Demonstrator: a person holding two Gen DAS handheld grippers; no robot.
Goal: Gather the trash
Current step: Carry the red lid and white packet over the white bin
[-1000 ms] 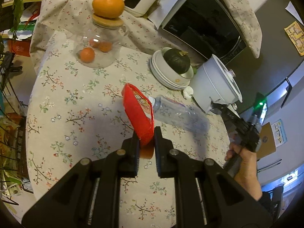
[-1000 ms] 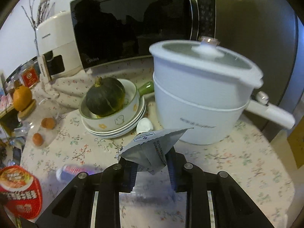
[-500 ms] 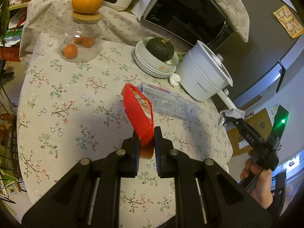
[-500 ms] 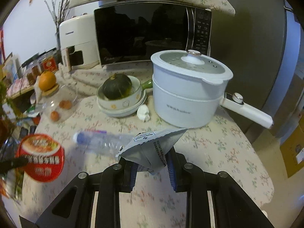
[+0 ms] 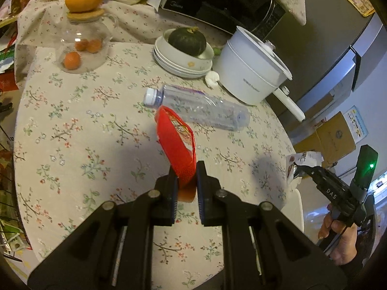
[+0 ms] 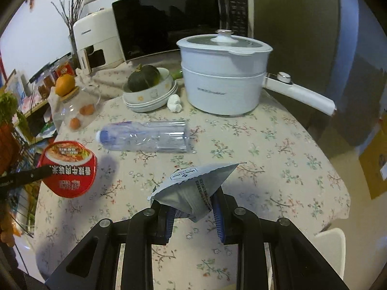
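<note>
My left gripper (image 5: 185,181) is shut on the rim of a red instant-noodle cup (image 5: 176,142), held tilted above the floral tablecloth; the same cup (image 6: 69,169) shows at the left of the right wrist view. My right gripper (image 6: 193,207) is shut on a crumpled silver-grey foil packet (image 6: 196,188) with printed text. In the left wrist view that packet (image 5: 302,160) and the right gripper (image 5: 297,170) hang past the table's right edge, a hand holding the handle. An empty clear plastic bottle (image 5: 198,107) with a white cap lies on its side mid-table, also visible as the bottle (image 6: 145,136).
A white electric pot (image 6: 222,82) with a long handle, stacked bowls holding a dark green squash (image 6: 144,78), a glass jar (image 5: 82,46) with an orange on its lid, a microwave (image 6: 179,21) and a white appliance crowd the back. Cardboard box (image 5: 335,135) sits off the table's right side.
Both grippers have drawn back from the pot and bowls toward the near table edge, still gripping their trash. The right gripper has swung out past the table's right edge.
</note>
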